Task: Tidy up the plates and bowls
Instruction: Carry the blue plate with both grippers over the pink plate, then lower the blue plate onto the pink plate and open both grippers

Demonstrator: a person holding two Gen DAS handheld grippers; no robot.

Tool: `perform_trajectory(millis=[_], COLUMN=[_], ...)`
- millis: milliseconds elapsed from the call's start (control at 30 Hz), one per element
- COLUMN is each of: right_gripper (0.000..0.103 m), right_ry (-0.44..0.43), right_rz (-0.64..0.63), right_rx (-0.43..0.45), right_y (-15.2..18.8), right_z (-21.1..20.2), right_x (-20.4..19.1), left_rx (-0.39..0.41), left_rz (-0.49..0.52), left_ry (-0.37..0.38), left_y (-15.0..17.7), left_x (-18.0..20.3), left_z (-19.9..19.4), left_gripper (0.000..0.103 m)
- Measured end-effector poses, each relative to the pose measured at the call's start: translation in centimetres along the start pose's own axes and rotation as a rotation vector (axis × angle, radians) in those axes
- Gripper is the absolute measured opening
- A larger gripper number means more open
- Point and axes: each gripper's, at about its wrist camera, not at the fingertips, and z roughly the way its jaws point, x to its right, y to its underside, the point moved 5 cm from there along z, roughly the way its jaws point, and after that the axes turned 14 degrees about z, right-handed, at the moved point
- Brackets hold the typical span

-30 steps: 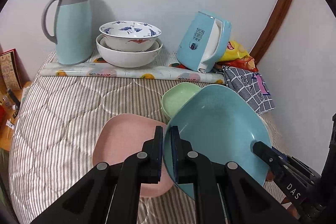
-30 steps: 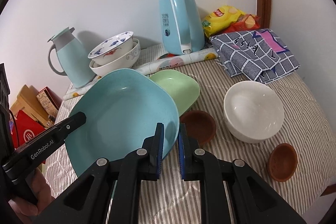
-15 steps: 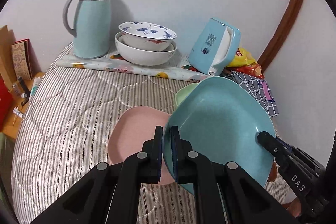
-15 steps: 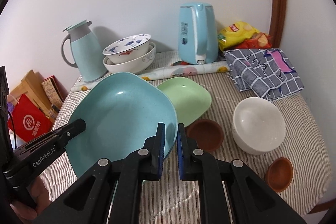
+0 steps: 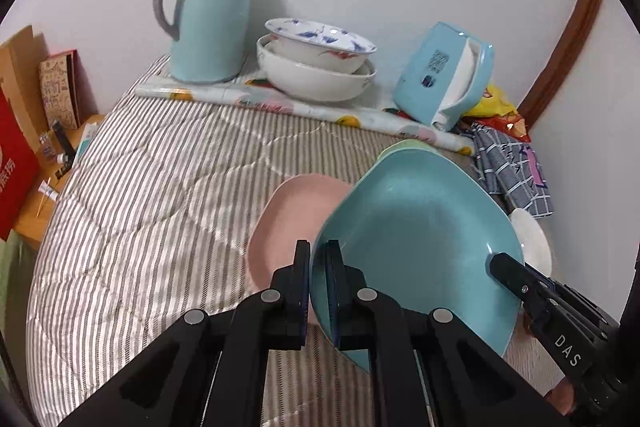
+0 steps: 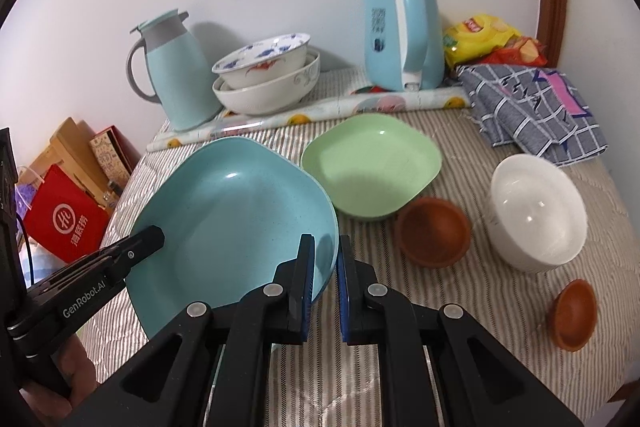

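Note:
Both grippers hold one large teal plate (image 5: pixel 420 239) (image 6: pixel 232 215) by opposite rims, tilted above the striped table. My left gripper (image 5: pixel 318 269) is shut on its left rim; my right gripper (image 6: pixel 325 263) is shut on its right rim. Under the teal plate's left side lies a pink plate (image 5: pixel 288 227), partly hidden. A green plate (image 6: pixel 372 163) sits just behind. To the right are a white bowl (image 6: pixel 536 215), a brown bowl (image 6: pixel 434 233) and a small brown dish (image 6: pixel 574 315). Two stacked patterned bowls (image 5: pixel 316 63) stand at the back.
A teal jug (image 5: pixel 208 11) and a teal kettle (image 6: pixel 400 31) stand by the wall, on a rolled floral mat (image 5: pixel 280 103). A checked cloth (image 6: pixel 532 107) and snack bags (image 6: pixel 488 39) fill the back right corner. Boxes and a red bag (image 6: pixel 68 215) lie off the table's left edge.
Both grippers have carried the teal plate leftward and slightly down over the pink plate. The views have rolled a little; the jug and stacked bowls shifted right in the left wrist view.

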Motion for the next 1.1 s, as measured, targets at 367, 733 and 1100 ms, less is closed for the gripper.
perform_trajectory(millis=[367,733,1100], right_gripper=[0.011,0.011,0.011], right_ry=[0.005,0.058,0.078], right_rz=[-0.033,-0.091,-0.114], right_rx=[-0.089,-0.125,-0.144], right_y=[2.5,2.0,0.5], right_z=[3.6,6.6,9.2], right_x=[-1.5,-2.4,-2.5], left_rx=[-0.072,-0.108,-0.112], left_rz=[-0.058,-0.061,-0.048], left_ry=[-0.027,-0.040,-0.058], left_y=[3.0,2.4,1.4], left_x=[-3.1,-4.0,-4.1], left_z=[2.1,4.2,5.5], left_gripper=[0.008,0.008,0.009])
